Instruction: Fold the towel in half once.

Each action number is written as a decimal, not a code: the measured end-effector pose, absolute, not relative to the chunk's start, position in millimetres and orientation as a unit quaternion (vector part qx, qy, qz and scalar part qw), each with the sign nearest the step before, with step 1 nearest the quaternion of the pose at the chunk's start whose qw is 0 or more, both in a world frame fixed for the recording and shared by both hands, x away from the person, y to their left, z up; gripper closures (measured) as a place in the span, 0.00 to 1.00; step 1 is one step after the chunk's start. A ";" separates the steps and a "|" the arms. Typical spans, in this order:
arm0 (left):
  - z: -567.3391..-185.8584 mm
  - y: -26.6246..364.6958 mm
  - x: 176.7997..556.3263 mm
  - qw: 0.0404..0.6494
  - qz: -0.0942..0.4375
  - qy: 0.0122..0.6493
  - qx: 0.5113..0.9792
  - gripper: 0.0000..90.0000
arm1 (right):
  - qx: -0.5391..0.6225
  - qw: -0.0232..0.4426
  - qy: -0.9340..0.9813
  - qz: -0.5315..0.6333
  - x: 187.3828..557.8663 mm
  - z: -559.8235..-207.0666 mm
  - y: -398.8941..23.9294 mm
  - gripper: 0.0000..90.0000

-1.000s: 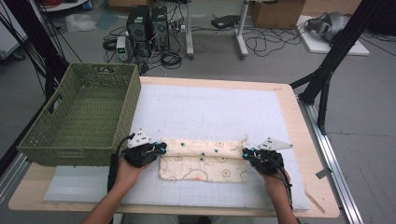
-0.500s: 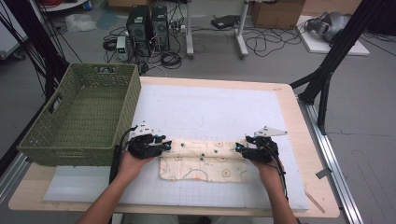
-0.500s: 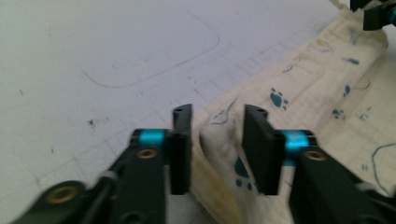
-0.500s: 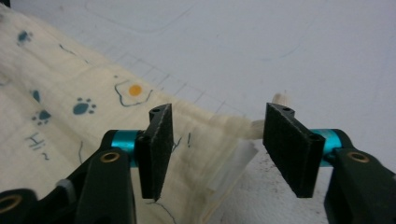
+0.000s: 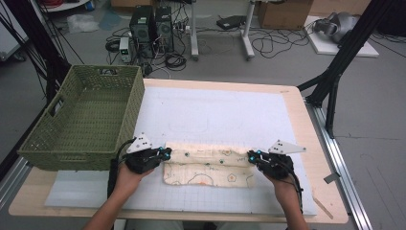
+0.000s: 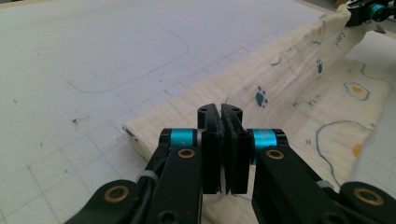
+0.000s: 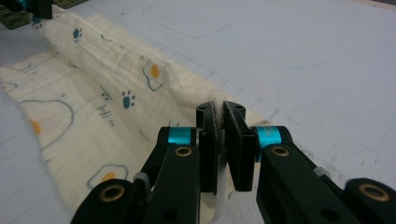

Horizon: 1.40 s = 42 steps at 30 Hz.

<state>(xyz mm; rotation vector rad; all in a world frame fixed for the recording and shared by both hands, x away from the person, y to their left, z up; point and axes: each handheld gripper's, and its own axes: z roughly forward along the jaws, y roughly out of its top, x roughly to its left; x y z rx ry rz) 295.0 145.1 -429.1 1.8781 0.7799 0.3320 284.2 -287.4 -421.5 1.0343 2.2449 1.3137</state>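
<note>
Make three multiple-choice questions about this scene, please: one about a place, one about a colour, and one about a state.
1. Where does the basket stand?
A. at the left of the table
B. at the right of the table
C. on the cloth

2. What colour is the basket?
A. red
B. green
C. white

3. How does the right gripper stand?
A. open, away from the cloth
B. shut on nothing
C. shut on the cloth

Answers:
1. A: in the high view it stands at the table's left edge, beside the left gripper.
2. B: its woven walls are olive green.
3. C: in the right gripper view a fold of the cloth is pinched between the jaws.
</note>
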 end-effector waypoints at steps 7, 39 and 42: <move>-429.4 146.6 278.4 0.520 0.127 0.304 0.788 0.96 | 0.351 0.166 0.794 0.468 263.7 -425.0 -294.1 0.94; -450.8 147.7 291.5 0.452 0.097 0.374 0.804 0.65 | 0.372 0.152 0.824 0.399 260.0 -450.2 -279.4 0.79; -449.1 143.1 284.2 0.436 0.116 0.340 0.825 0.91 | 0.365 0.159 0.827 0.397 258.6 -446.6 -279.8 0.95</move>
